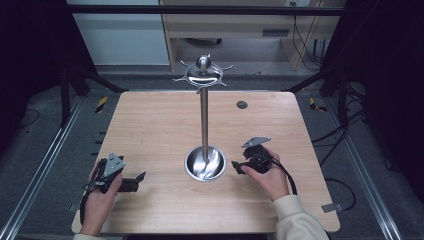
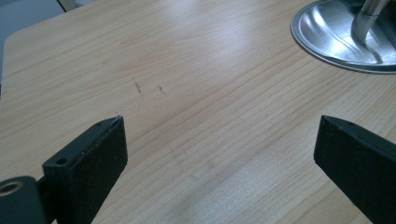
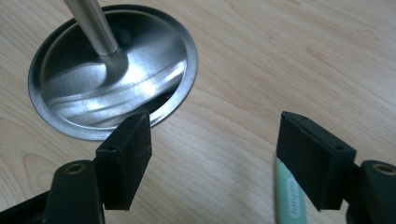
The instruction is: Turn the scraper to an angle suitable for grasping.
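Steel stand between left gripper, right gripper, both agape.

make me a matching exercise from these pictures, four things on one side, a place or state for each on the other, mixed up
Things:
1. left gripper
2. metal stand
3. right gripper
4. mint green object

Places or states:
A. under one jaw of the right gripper
B. middle of the table, dish base, ring of hooks on top
C. open, right of the dish base
D. open, near the table's left edge

Pairs: 1-D, 2-B, 3-C, 4-A
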Demonstrator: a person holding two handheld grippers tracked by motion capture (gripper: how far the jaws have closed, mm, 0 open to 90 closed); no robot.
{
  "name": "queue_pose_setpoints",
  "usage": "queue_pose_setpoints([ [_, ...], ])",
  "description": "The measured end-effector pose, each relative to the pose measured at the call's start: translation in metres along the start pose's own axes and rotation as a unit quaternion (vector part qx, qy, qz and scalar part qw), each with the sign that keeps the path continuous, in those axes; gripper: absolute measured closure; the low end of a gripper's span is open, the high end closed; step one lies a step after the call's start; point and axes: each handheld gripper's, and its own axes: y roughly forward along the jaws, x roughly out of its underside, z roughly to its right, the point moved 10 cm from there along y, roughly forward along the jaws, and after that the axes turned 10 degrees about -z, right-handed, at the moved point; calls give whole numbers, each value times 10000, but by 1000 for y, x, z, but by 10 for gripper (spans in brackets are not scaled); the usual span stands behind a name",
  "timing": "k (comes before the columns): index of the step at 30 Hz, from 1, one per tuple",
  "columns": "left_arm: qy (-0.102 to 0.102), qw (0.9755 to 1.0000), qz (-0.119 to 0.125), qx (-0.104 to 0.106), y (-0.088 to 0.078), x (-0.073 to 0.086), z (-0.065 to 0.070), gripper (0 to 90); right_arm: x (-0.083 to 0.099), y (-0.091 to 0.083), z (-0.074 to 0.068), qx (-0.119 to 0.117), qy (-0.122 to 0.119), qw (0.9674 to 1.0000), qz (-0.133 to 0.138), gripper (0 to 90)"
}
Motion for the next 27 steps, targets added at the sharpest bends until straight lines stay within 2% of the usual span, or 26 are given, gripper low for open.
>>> queue_pose_setpoints([
  [3, -4, 10000, -2, -2, 0, 0, 0, 26, 1, 2, -1, 95, -87, 9999, -70, 428],
  [5, 2, 10000, 0, -10, 0, 0, 0, 26, 5, 3, -1, 54, -148, 9998, -155, 627],
  [6, 2, 10000, 0, -10, 0, 0, 0, 26, 5, 3, -1, 54, -148, 9998, -155, 627],
  [7, 0, 10000, -1, -5, 0, 0, 0, 26, 7, 2, 3, 94, -100, 9997, -191, 727],
  [9, 11, 10000, 4, -3, 0, 0, 0, 26, 9, 2, 6, 103, -80, 9997, -201, 760],
  [13, 29, 10000, -10, 9, 0, 0, 2, 26, 16, 3, 14, 61, 103, 9995, -296, 893],
  [18, 35, 10000, -21, 10, 1, 0, 2, 26, 22, 6, 20, 83, 205, 9986, -472, 900],
  [27, 37, 10000, -24, 4, 1, 0, 2, 26, 24, 7, 30, 158, 346, 9982, -469, 900],
])
